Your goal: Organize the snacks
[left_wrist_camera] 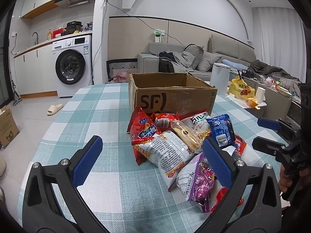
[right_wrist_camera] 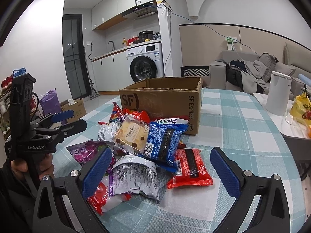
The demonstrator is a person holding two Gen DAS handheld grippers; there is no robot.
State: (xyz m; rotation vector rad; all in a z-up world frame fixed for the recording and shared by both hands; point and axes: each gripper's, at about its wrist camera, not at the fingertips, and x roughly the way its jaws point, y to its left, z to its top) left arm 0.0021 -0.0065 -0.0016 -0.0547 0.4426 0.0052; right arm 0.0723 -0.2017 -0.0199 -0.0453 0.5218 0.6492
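A pile of snack packets (left_wrist_camera: 180,145) lies on the checked tablecloth in front of an open cardboard SF box (left_wrist_camera: 171,95), which also shows in the right wrist view (right_wrist_camera: 165,101). The pile holds a blue packet (right_wrist_camera: 163,141), a red packet (right_wrist_camera: 189,168), a cake in clear wrap (right_wrist_camera: 131,134), a purple candy bag (right_wrist_camera: 87,151) and white bags (right_wrist_camera: 134,176). My left gripper (left_wrist_camera: 153,161) is open and empty, just short of the pile's left side. My right gripper (right_wrist_camera: 161,167) is open and empty, over the pile's near edge. Each gripper shows at the side of the other's view.
The table (left_wrist_camera: 93,104) has a teal and white checked cloth. A white canister (right_wrist_camera: 278,93) and a yellow bag (right_wrist_camera: 303,108) stand on a side table to the right. A sofa, a washing machine (left_wrist_camera: 72,66) and floor boxes lie beyond.
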